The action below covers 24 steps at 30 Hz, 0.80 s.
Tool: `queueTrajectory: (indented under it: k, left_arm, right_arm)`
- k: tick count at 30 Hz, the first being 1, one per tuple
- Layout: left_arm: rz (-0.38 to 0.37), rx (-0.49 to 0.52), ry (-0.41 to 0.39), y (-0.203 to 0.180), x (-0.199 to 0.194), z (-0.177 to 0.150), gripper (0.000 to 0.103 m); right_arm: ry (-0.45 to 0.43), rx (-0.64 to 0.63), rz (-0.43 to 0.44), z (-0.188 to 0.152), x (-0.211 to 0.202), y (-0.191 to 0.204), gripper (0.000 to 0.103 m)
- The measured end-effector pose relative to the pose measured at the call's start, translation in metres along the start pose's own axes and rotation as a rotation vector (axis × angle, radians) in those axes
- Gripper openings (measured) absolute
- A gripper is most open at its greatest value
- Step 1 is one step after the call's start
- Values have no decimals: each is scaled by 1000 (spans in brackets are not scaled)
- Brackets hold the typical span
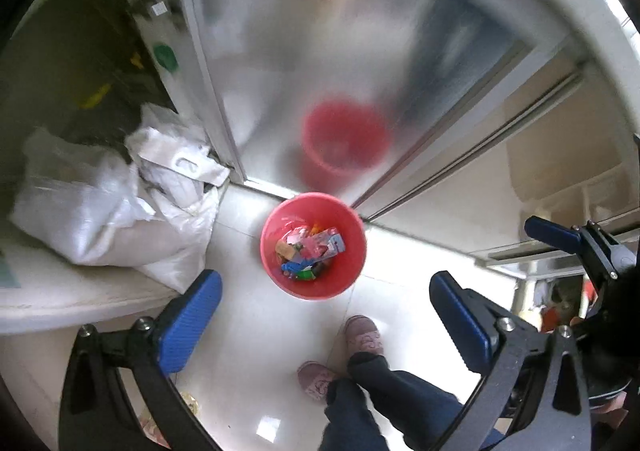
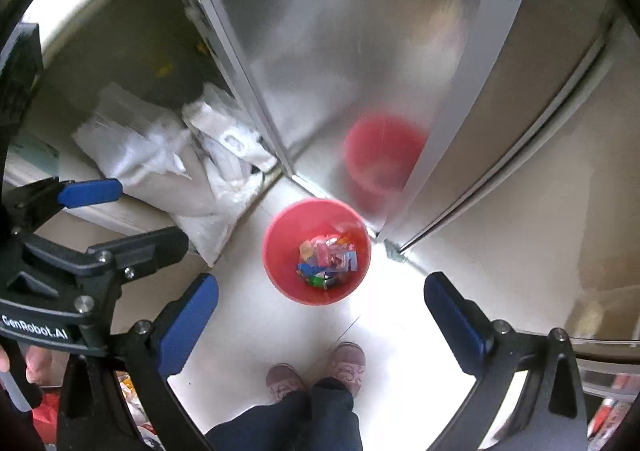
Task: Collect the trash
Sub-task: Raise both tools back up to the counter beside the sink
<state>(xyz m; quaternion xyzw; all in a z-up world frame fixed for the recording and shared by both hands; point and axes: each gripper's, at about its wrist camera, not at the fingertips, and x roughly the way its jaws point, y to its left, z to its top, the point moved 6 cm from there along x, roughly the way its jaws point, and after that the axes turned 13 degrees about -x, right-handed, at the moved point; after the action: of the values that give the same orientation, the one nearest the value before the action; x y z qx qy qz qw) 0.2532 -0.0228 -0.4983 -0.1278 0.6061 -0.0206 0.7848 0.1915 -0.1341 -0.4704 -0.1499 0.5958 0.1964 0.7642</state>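
Our left gripper and right gripper both gaped wide and empty; far below, the red bin held colourful wrappers; we judged collecting nearly done.

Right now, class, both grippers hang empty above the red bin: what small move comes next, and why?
Probably swing toward more trash. The left gripper and right gripper are open and empty, and wrappers already lie inside the red bin.
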Motion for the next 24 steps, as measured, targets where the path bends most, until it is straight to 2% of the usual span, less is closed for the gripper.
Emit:
queueTrajectory:
  k: [5,11,15,24]
  left_arm:
    - [-39,-40,-40,-12,-82,10,103]
    - [-87,-57,-88,-24,-152,25,103]
    - [-109,-33,-122,-32,-187,43,103]
    - [-122,9,-240,-43,-252,104,103]
  right_arm:
    - [-53,-20,-27,23,-76,9,102]
    - [-107,-62,-66,51,-147,17,102]
    - [-144,-80,-119,69,-179,11,102]
    - [-274,-30,-143,122,-230,-9,103]
